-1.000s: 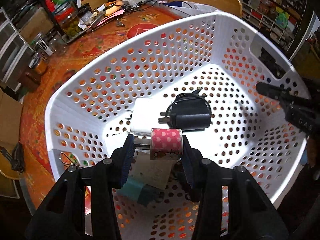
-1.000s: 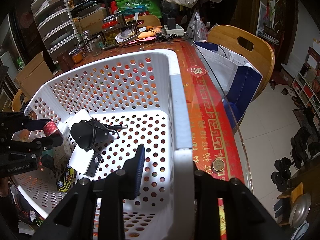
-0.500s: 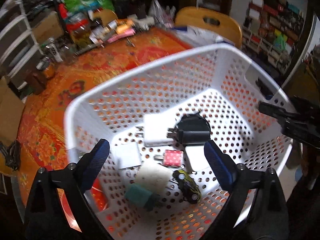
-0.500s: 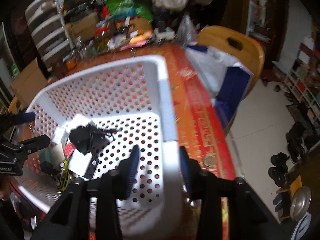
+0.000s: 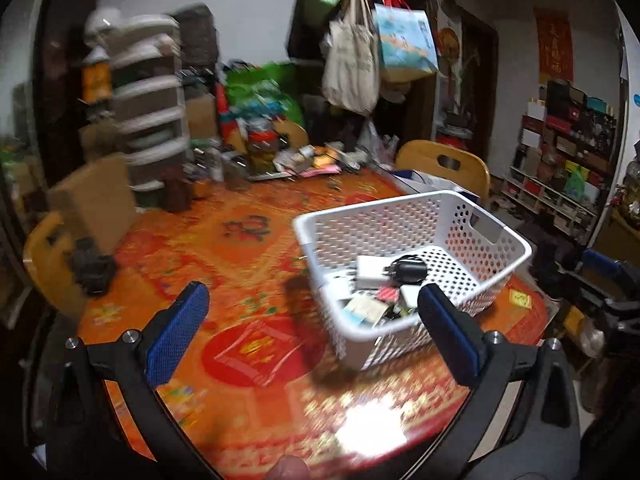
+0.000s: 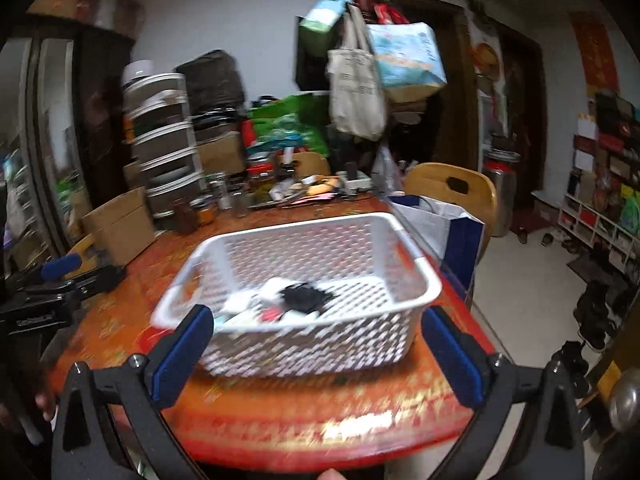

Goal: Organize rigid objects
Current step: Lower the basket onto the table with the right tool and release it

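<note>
A white perforated basket (image 5: 400,208) stands on the orange-red table and holds a white charger block (image 5: 370,270), a black adapter with a coiled cord (image 5: 408,270), a small red dotted item (image 5: 386,293) and other small things. The basket also shows in the right wrist view (image 6: 304,236). My left gripper (image 5: 314,318) is open and empty, held back from the basket above the table. My right gripper (image 6: 316,344) is open and empty, in front of the basket's near wall. Both views are blurred.
The table's far end is crowded with jars and clutter (image 6: 256,188). A cardboard box (image 5: 94,200) sits at the left. Wooden chairs (image 5: 444,164) stand behind the table. A white and blue bag (image 6: 440,224) hangs by the right edge. A red packet (image 5: 256,350) lies on the table.
My left gripper opened and dropped the red dotted item into the basket. My right gripper let go of the basket's rim. Both pulled back and up, away from the basket.
</note>
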`<state>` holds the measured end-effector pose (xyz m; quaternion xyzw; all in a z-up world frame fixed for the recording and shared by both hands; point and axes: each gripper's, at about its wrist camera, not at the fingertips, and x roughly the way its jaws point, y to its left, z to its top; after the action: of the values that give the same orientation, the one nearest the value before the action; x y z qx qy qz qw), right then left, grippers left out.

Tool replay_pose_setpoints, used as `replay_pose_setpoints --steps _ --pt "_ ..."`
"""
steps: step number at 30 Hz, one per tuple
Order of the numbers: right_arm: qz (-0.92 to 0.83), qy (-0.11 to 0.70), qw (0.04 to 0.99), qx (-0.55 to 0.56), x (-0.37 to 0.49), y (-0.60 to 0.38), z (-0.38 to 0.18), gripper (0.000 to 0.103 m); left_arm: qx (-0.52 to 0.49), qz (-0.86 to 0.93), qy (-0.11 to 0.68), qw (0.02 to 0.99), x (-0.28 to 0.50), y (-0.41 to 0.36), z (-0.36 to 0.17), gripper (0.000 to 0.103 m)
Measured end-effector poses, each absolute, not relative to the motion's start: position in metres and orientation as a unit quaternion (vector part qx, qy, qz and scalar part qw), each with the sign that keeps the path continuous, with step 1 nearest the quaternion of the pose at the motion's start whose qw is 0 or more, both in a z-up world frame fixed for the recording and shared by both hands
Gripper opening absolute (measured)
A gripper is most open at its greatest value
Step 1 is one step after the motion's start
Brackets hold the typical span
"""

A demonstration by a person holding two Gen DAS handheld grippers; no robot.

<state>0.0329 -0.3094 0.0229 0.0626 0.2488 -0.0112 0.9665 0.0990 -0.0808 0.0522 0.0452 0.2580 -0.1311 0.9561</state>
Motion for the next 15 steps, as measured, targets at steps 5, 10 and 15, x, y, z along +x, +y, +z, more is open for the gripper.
replay_pose_setpoints --steps 5,10,15 --pt "-0.013 0.232 0.971 0.05 -0.026 -0.28 0.041 0.103 0.054 -0.103 0.253 0.961 0.031 -0.067 0.065 0.103" --pt "-0.017 0.252 0.967 0.036 -0.044 -0.273 0.042 0.103 0.035 -0.14 0.254 0.956 0.002 -0.072 0.073 0.103" --pt "-0.011 0.269 0.962 0.045 -0.034 -0.28 0.036 0.103 0.044 -0.147 0.267 0.952 0.013 -0.101 0.066 0.103"
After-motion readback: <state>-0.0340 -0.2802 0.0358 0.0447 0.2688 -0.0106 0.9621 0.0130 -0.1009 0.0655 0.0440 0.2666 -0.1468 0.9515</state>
